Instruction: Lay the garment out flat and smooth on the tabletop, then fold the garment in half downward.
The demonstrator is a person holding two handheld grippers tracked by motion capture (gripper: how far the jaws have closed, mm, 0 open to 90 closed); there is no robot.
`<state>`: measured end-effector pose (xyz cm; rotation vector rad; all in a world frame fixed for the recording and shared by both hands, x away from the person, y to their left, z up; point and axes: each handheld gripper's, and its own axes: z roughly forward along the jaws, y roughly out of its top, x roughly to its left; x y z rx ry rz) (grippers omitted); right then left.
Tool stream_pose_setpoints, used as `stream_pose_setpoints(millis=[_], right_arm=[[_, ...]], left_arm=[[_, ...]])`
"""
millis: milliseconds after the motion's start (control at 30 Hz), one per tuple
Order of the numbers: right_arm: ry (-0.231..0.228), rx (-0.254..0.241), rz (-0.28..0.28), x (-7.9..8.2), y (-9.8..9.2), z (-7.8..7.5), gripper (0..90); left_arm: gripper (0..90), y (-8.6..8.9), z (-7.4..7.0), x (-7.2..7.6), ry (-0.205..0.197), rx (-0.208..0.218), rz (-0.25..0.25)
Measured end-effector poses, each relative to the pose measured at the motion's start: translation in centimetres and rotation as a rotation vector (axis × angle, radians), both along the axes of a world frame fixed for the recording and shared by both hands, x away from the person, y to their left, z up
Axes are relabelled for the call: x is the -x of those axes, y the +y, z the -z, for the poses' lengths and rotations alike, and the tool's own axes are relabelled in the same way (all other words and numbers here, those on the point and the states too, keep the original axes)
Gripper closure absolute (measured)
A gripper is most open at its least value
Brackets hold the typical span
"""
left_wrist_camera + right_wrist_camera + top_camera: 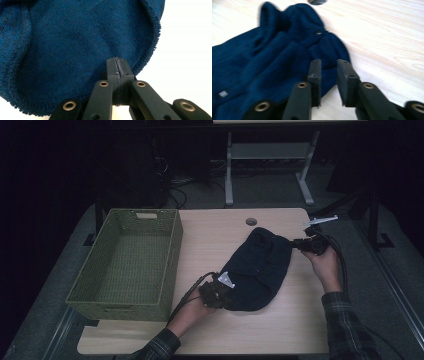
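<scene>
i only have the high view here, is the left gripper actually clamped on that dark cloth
Observer: Yes. In the left gripper view the left gripper has its jaws pressed together on the edge of the blue knit garment.
Operator: and the right one
Observer: The right gripper stands open, a gap between its jaws, nothing pinched.
Operator: any fastenings on the cloth
Observer: A small dark snap button sits near the garment's upper fold.

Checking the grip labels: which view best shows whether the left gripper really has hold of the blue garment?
Left gripper view: the left gripper has its jaws pressed together on the blue garment, just inside its ribbed hem. The high view shows that gripper at the garment's near edge, its jaws too small to read. The right gripper view shows another part of the cloth.
</scene>
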<state>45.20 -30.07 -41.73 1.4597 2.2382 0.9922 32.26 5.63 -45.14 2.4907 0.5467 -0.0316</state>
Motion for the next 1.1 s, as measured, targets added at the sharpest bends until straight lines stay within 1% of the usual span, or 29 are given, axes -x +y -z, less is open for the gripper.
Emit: stream_pose_setpoints(millis=[33,200,233,267,300,333,433,467,567,667,733,767,800,833,867,900,967,1000,1033,1067,1100], right_arm=[[-0.004,0.000,-0.004,0.5,0.1,-0.2,77.9],[-0.038,-0.028,-0.037,3.4,0.5,-1.0,87.5],[-0.039,-0.031,-0.043,3.9,0.7,-1.1,89.6],[-0.039,-0.031,-0.043,3.9,0.7,-1.1,89.6],[-0.043,-0.026,-0.049,4.5,0.8,-1.1,89.7],[-0.049,-0.037,-0.063,5.6,1.0,-1.1,89.9],[-0.053,-0.046,-0.070,6.8,1.3,-1.2,89.9],[-0.055,-0.049,-0.080,7.2,1.5,-1.3,89.9],[-0.076,-0.030,-0.101,8.4,2.2,-1.2,89.9],[-0.077,-0.027,-0.122,9.4,2.8,-0.8,90.0],[-0.085,-0.018,-0.135,10.1,3.4,-0.4,89.9],[-0.080,-0.017,-0.139,10.4,3.6,-0.2,89.9],[-0.080,-0.017,-0.139,10.4,3.6,-0.2,89.9],[-0.070,-0.017,-0.140,11.2,4.0,0.3,89.9],[-0.070,-0.017,-0.140,11.2,4.0,0.3,89.9],[-0.067,-0.012,-0.143,11.9,4.3,0.7,89.9],[-0.065,-0.011,-0.146,12.1,4.4,0.9,89.9],[-0.063,-0.017,-0.149,12.4,4.5,1.2,89.9],[-0.070,-0.019,-0.156,12.7,4.7,1.6,89.9],[-0.068,-0.011,-0.162,12.8,4.9,1.9,89.9],[-0.070,-0.010,-0.166,12.8,5.2,2.6,89.9]], left_arm=[[89.7,0.0,0.0,0.0,0.000,0.000,0.000],[89.7,0.0,0.0,0.0,-0.001,0.000,0.000],[89.7,0.0,0.0,0.0,0.001,-0.001,0.002],[89.7,0.0,0.0,0.0,0.001,-0.001,0.002],[89.7,0.0,0.0,-0.1,0.005,0.000,0.003],[89.7,0.0,0.0,-0.1,0.006,0.001,0.005],[89.7,0.1,0.0,-0.1,0.001,-0.004,0.010],[89.7,0.1,0.0,-0.1,-0.001,-0.004,0.012],[89.7,0.1,0.0,-0.1,0.004,-0.003,0.007],[89.7,0.1,0.0,-0.1,0.006,-0.003,0.006],[89.7,0.1,0.0,-0.1,0.005,-0.003,0.006],[89.7,0.1,0.0,-0.1,0.001,-0.005,0.007],[89.7,0.1,0.0,-0.1,0.001,-0.005,0.007],[89.7,0.1,0.0,-0.1,0.003,-0.004,0.006],[89.7,0.1,0.0,-0.1,0.003,-0.004,0.006],[89.7,0.1,0.0,-0.1,0.006,-0.001,0.005],[89.7,0.1,0.0,-0.1,0.006,-0.003,0.005],[89.7,0.1,0.0,-0.1,0.006,-0.005,0.006],[89.7,0.1,0.0,-0.1,0.007,-0.004,0.006],[89.7,0.1,0.0,-0.1,0.010,-0.001,0.004],[89.7,0.1,0.0,-0.1,0.014,0.003,0.000]])
